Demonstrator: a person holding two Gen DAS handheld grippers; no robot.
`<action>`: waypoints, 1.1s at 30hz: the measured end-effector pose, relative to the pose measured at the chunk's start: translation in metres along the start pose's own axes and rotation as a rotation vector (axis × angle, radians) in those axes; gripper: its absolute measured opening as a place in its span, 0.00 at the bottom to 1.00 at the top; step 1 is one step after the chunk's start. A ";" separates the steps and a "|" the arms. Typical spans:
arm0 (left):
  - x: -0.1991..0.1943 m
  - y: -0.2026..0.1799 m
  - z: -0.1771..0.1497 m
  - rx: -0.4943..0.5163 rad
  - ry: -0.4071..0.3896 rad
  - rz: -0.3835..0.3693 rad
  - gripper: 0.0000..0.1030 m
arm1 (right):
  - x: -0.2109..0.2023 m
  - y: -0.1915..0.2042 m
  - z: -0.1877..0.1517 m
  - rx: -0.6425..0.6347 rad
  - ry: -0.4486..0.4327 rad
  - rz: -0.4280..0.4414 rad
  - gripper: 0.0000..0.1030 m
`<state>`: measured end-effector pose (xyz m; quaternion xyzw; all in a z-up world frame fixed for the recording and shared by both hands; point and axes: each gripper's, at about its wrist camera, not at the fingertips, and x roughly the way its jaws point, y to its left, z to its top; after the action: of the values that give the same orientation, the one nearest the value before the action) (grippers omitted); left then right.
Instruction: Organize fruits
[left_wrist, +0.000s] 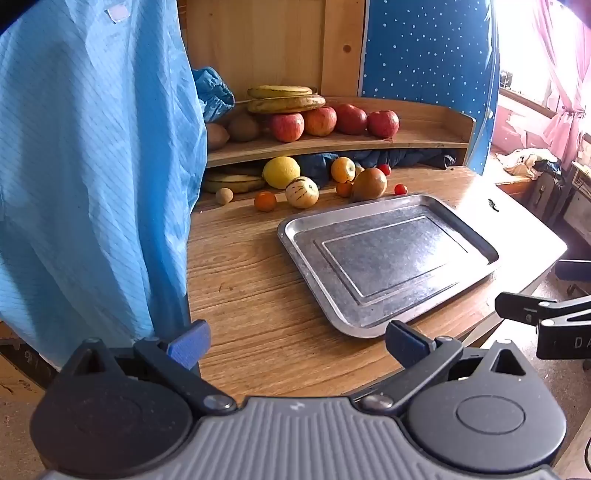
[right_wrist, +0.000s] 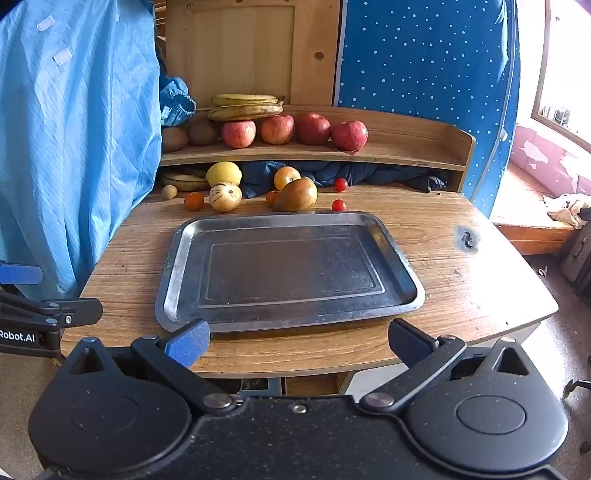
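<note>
A bare metal tray (right_wrist: 177, 258) (left_wrist: 295, 236) lies on the wooden desk (right_wrist: 461, 280). Behind it are loose fruits: a lemon (right_wrist: 223, 173), a striped pale melon (right_wrist: 225, 198), a mango (right_wrist: 296, 194), an orange (right_wrist: 286, 176), small tangerines (right_wrist: 194, 201) and cherry tomatoes (right_wrist: 338, 205). On the shelf (right_wrist: 406, 147) sit several apples (right_wrist: 349, 134) under bananas (right_wrist: 245, 107). My left gripper (left_wrist: 297, 341) and right gripper (right_wrist: 299, 339) both hover open at the desk's near edge, holding nothing.
A blue garment (right_wrist: 74, 129) hangs at the left, close to the desk. A dark blue cloth (right_wrist: 369, 173) is stuffed under the shelf. A blue dotted panel (right_wrist: 424, 74) stands behind. The other gripper's tip (right_wrist: 51, 314) shows at the left edge.
</note>
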<state>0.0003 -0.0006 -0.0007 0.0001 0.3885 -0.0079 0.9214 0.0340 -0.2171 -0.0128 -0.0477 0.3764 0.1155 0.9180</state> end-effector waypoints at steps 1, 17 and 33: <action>0.000 0.000 0.000 0.000 0.000 0.000 1.00 | 0.000 0.000 0.000 0.000 0.000 -0.001 1.00; 0.001 -0.002 -0.001 -0.007 0.003 -0.004 1.00 | 0.002 0.000 -0.001 0.005 -0.002 -0.002 1.00; 0.003 0.000 0.001 -0.008 0.019 0.004 1.00 | 0.006 -0.008 -0.003 0.036 0.016 -0.001 1.00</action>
<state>0.0030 -0.0007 -0.0026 -0.0025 0.3970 -0.0044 0.9178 0.0384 -0.2246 -0.0191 -0.0321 0.3859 0.1076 0.9157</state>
